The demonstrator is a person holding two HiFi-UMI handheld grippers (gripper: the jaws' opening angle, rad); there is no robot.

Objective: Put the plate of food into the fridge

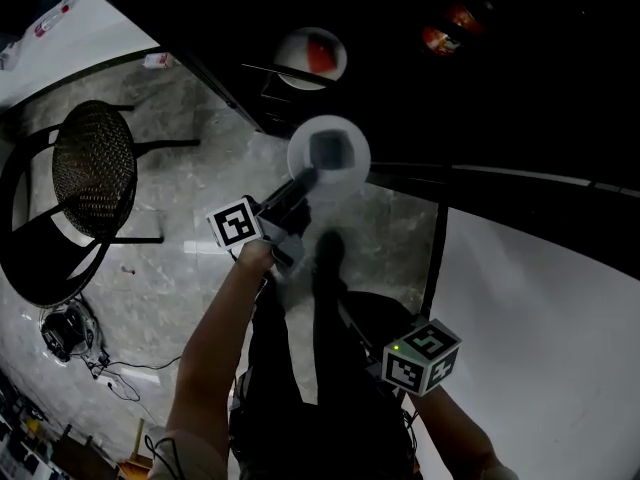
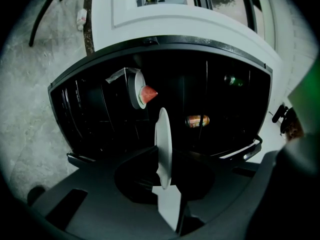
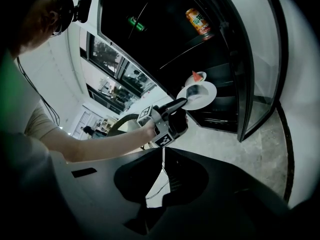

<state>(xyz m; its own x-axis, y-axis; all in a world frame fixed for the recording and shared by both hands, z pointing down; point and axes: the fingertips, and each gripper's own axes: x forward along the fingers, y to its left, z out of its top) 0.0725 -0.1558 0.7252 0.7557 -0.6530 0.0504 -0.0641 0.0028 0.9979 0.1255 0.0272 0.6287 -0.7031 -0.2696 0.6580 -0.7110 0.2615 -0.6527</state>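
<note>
Your surroundings: a black chair with a round woven seat stands on the grey marbled floor; tangled cables lie on the floor just beside the chair's base; beyond the chair, dark-framed windows let daylight into your room

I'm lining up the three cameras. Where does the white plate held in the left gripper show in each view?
Head view: plate just above centre.
Left gripper view: at centre, seen edge-on.
Right gripper view: right of centre.
Shared landmark: the second plate with a red slice, close by the held one in all three views.
</note>
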